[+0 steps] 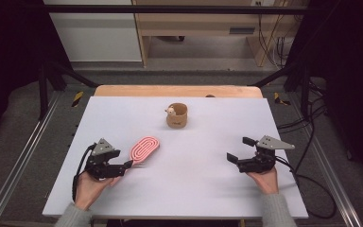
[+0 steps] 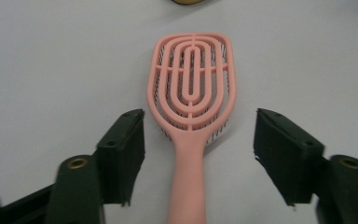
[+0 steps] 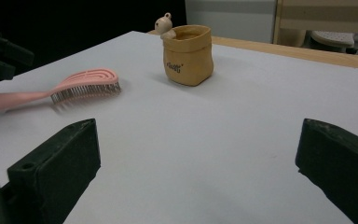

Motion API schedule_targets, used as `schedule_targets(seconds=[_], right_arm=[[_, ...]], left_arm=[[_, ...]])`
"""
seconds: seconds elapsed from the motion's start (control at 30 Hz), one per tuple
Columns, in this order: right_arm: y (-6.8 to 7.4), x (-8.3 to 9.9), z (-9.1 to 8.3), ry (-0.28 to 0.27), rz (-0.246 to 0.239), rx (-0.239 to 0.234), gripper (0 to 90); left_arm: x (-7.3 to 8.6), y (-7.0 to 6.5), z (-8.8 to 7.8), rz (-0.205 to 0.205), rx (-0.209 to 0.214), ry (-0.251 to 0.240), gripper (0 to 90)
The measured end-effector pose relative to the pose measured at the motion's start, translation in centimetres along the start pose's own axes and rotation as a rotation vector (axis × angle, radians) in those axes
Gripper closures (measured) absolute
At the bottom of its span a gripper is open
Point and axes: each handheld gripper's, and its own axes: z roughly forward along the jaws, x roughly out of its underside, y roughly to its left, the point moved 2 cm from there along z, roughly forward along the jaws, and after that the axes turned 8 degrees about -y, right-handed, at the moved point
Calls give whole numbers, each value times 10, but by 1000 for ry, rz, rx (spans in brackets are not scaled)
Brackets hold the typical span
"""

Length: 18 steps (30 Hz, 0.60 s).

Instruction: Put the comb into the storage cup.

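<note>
Your left claw (image 1: 128, 164) stands open, its jaws spread well to either side of the pink hairbrush's (image 1: 144, 149) handle without touching it. In the left gripper view the handle (image 2: 187, 186) runs straight up the middle between the jaws, so the claw is lined up along the brush, and the handle is the natural place to take it: narrow, stiff, and clear of the bristles. The brush lies on the white counter (image 1: 194, 179) with its bristles down and its slotted back up, head pointing away from you toward the cup; that pose keeps it steady and leaves the handle low on the surface.

Your right claw (image 1: 238, 150) is open too, with nothing between its jaws, resting over the counter well apart from the brush, probably just waiting.

The one container is the tan cup (image 1: 177, 116), shaped like a small sack, with a little figure (image 3: 164, 24) hanging on its rim. It stands upright near the far middle of the counter, apart from the brush. You cannot tell from here whether it holds anything; the part of its inside that shows looks bare.
</note>
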Motion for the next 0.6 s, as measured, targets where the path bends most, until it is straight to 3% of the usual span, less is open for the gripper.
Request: schedule_targets(seconds=[0.23, 0.6], right_arm=[[0, 0, 0, -2, 0, 0, 4], [0, 0, -1, -2, -1, 0, 4]], left_arm=[[-3, 0, 2, 3, -20, -2, 62], [-4, 0, 5, 29, -9, -28, 0]])
